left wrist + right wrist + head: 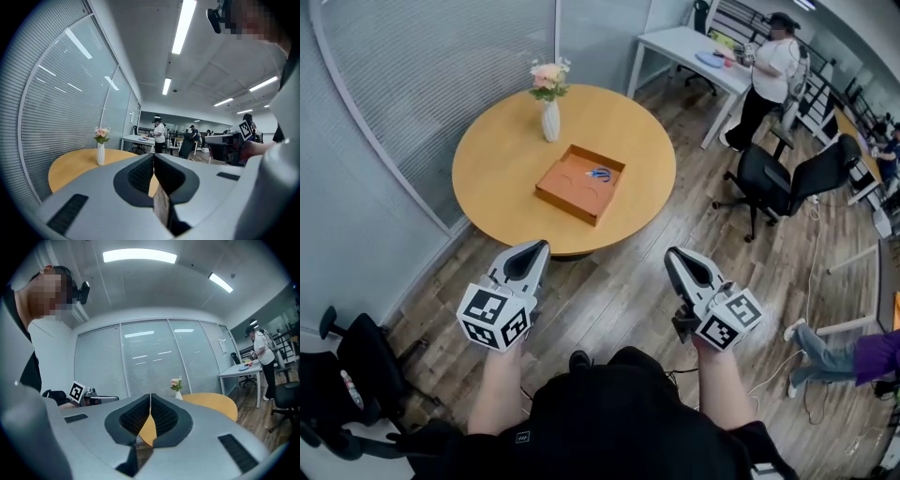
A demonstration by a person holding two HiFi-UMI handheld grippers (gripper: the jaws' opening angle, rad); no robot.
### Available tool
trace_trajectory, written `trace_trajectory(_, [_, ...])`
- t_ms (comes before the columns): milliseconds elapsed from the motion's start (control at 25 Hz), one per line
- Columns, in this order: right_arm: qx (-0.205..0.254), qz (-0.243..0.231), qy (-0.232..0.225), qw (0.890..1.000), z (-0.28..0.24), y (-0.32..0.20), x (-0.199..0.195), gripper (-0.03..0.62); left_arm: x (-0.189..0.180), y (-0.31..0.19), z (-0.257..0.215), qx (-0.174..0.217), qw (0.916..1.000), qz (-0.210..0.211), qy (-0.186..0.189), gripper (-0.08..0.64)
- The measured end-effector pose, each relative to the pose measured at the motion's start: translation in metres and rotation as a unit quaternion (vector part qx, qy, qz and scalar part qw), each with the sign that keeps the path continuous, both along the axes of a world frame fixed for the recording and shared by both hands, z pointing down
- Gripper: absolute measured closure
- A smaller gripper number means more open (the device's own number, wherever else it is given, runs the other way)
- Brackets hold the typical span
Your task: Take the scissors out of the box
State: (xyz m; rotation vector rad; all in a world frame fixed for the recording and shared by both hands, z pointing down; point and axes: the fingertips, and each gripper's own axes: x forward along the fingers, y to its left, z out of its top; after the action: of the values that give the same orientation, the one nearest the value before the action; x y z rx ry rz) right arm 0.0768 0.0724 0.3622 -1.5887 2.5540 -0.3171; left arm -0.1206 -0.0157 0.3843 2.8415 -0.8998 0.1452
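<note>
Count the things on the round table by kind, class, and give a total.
Vase of flowers: 1
Box: 1
Scissors: 1
Total: 3

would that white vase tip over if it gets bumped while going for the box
Probably: the vase is tall and narrow, and its flowers spread wider than its base, so it looks top-heavy. Its smooth white surface suggests ceramic, likely slippery and breakable. It stands apart from the box, so a direct reach may miss it.
</note>
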Motion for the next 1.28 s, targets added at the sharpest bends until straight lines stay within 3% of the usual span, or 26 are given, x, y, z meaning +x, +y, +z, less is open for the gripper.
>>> trace_trajectory(520, [-0.004,-0.022,-0.026,0.999,0.015,-0.094,0.024,0.554,0.021,-0.078,0.011,-0.010,0.9999,-0.011,-0.008,0.546])
trace_trajectory(920, [-0.021,-0.060,-0.044,0.997,0.027,-0.207,0.092,0.555,0.086,-0.173,0.008,-0.020,0.9986,-0.045,-0.021,0.546])
trace_trajectory(1280, [-0.032,-0.083,-0.062,0.994,0.037,-0.271,0.159,0.554,0.156,-0.228,0.006,-0.033,0.9974,-0.058,-0.029,0.546])
